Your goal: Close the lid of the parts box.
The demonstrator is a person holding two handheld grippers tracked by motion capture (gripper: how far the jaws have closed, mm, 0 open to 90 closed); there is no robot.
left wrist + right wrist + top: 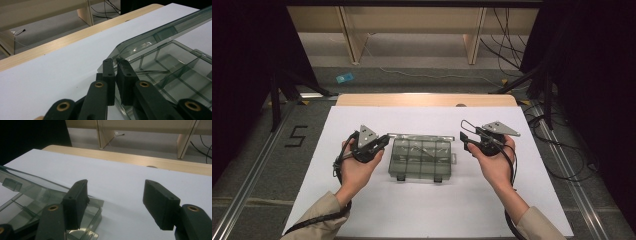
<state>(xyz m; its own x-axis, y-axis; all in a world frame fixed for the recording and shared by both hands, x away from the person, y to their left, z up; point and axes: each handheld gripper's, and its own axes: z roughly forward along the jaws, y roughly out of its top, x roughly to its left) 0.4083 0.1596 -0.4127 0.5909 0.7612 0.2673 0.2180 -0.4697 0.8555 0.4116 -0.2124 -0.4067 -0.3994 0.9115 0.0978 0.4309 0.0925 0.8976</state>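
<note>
A clear smoky plastic compartment box lies at the middle of the white sheet. Its lid is tilted up off the divided base, whose compartments look empty. My left gripper is at the box's far left corner. In the left gripper view its jaws are pinched on the lid's corner. My right gripper hovers just right of the box with its jaws wide apart and nothing between them. In the right gripper view the raised lid and the box's near corner lie lower left.
The white sheet covers most of the table, and a strip of wooden tabletop shows at the far edge. Beyond are grey floor, wooden furniture legs, cables and a small blue item. Dark curtains flank both sides.
</note>
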